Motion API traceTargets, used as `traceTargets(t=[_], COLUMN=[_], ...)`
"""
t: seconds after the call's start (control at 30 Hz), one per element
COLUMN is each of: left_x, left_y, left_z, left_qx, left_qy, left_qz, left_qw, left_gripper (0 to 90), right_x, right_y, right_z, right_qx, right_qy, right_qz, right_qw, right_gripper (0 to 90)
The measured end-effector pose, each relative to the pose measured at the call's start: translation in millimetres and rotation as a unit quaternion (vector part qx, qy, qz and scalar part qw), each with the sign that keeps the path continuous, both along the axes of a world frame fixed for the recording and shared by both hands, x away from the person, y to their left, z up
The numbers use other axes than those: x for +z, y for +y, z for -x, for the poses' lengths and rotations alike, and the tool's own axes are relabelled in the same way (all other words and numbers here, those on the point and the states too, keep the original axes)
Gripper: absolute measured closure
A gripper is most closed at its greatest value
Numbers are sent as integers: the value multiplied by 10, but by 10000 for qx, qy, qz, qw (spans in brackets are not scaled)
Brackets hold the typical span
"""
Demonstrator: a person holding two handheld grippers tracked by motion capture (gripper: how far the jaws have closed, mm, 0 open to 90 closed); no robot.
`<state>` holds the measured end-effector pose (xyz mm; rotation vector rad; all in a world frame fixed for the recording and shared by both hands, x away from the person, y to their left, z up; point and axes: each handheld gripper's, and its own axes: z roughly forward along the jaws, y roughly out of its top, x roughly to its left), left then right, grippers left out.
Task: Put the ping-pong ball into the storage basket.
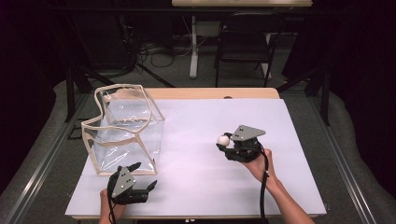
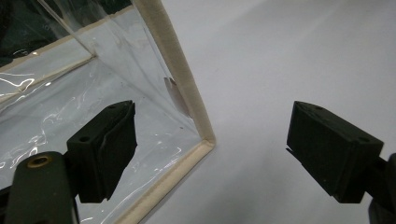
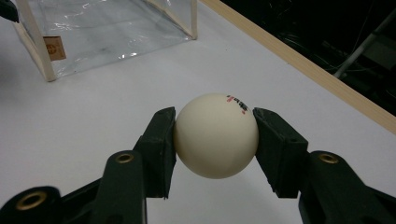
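White table top (image 1: pixel 201 182) lies bare between the two grippers and across the middle. The clear bag (image 1: pixel 126 130) blocks the left rear, its near corner just ahead of the left gripper (image 1: pixel 144 176); its top stands open.

Ball (image 3: pixel 215 135) — small, round, cream-white, smooth, with a small red and dark printed mark near its top; clamped at both sides between the black pads of the right tongs (image 3: pixel 215 140), held clear above the white surface (image 1: pixel 196 140). Position — right of centre over the surface, well apart from the clear bag (image 1: pixel 126 130).
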<state>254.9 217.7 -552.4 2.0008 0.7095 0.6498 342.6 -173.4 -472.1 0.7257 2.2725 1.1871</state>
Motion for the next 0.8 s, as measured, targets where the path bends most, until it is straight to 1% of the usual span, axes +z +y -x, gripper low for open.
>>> traceTargets(t=[0.37, 0.8], left_x=[1, 2], left_y=[7, 6], left_z=[-1, -1], left_qx=[-1, -6], left_qy=[-8, -9], left_qz=[-7, -15], left_qw=[10000, 10000], left_gripper=[160, 160], right_x=[46, 84], right_y=[98, 165], right_z=[-118, -198], right_qx=[64, 99], right_qy=[-19, -67], right_qz=[31, 77], right_qw=[10000, 9999], right_gripper=[507, 508])
